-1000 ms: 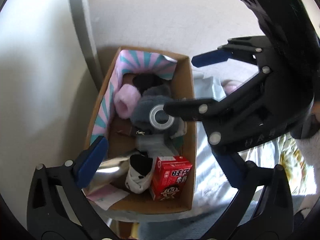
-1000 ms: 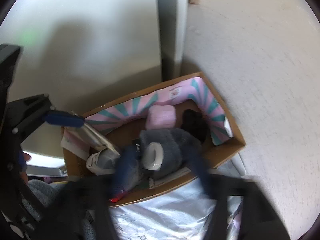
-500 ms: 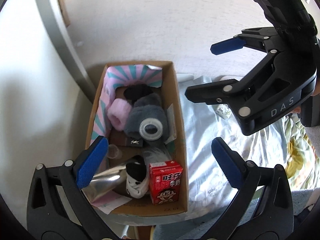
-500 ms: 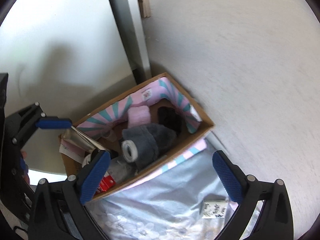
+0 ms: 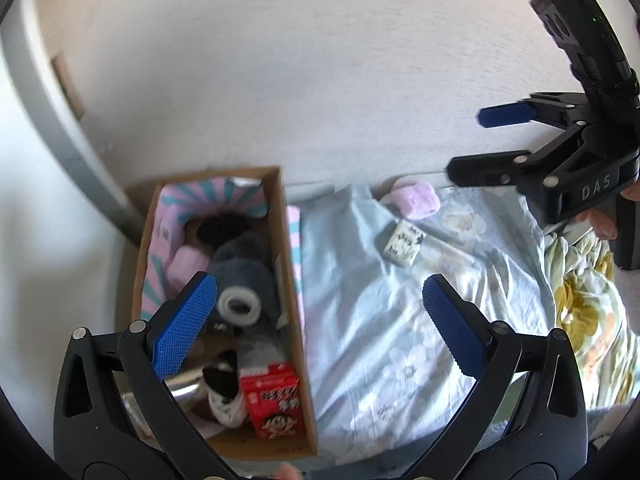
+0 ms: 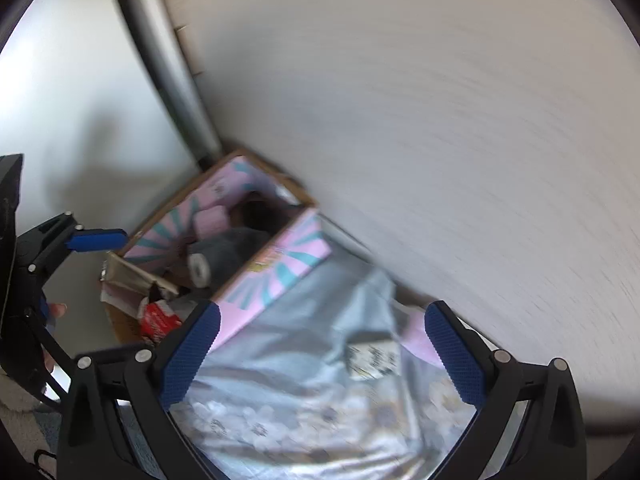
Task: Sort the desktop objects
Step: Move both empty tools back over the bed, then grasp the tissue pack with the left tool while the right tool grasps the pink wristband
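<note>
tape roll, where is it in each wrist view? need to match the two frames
Left wrist: tape roll lower left, on grey fabric in the cardboard box, beside the left gripper's left finger.
Right wrist: tape roll left of centre, in the same box, above the right gripper's left finger.
Shared landmark: small printed white packet on the blue sheet.

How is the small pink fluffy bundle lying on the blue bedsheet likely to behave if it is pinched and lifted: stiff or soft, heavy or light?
The pink bundle looks like rolled fuzzy fabric, so it would probably squash rather than resist. Its plush look suggests it is light for its bulk. Lying on the wrinkled sheet, it seems unlikely to roll far, though a loose roll might unfurl when lifted.
</note>
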The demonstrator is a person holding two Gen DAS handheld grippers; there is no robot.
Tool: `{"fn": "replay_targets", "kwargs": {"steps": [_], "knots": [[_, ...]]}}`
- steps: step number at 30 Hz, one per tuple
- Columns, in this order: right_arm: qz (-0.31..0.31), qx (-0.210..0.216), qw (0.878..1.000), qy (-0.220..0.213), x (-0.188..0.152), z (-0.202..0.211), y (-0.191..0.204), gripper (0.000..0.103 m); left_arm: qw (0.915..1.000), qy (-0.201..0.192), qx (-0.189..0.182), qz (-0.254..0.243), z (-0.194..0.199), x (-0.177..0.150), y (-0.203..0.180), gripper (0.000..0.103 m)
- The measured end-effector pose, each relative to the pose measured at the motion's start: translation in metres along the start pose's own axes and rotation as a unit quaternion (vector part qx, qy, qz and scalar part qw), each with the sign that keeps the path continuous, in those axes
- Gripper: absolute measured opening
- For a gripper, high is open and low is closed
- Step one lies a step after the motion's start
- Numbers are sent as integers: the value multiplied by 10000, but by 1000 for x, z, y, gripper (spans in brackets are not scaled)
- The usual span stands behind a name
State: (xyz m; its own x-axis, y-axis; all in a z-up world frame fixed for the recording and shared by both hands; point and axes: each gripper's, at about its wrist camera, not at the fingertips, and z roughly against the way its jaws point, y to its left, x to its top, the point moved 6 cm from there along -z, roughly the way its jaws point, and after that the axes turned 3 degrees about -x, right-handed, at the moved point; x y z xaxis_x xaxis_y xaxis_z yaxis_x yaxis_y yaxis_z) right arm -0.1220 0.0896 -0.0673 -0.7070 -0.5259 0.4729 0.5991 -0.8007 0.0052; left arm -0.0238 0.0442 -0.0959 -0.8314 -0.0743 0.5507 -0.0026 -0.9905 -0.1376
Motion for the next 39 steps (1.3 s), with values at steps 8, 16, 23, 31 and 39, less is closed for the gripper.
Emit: {"fn": "replay_targets", "kwargs": {"steps": [8,16,23,31,39], "knots": [[-1135,-429,9926,-89,-50,17,-90,102,9986,228,-344,-316,-51,17,-59,103],[-2303,-321,9725,91,-96,-47,-139,102,9982,295,-377,-374,-151,1,-99,98],[-2619,-246,9647,134,-109,-120,-156,102,9989,135,-298,-348,-201,-9,-104,89],[-2343,-204,9720,37,-103,-152,-148,97,9987,199,-274,-392,-219,-21,-103,82],[-2246,-134,9743,67,-113,-165,-145,55,9969,158,-231,-739,-219,-26,-112,50]]}}
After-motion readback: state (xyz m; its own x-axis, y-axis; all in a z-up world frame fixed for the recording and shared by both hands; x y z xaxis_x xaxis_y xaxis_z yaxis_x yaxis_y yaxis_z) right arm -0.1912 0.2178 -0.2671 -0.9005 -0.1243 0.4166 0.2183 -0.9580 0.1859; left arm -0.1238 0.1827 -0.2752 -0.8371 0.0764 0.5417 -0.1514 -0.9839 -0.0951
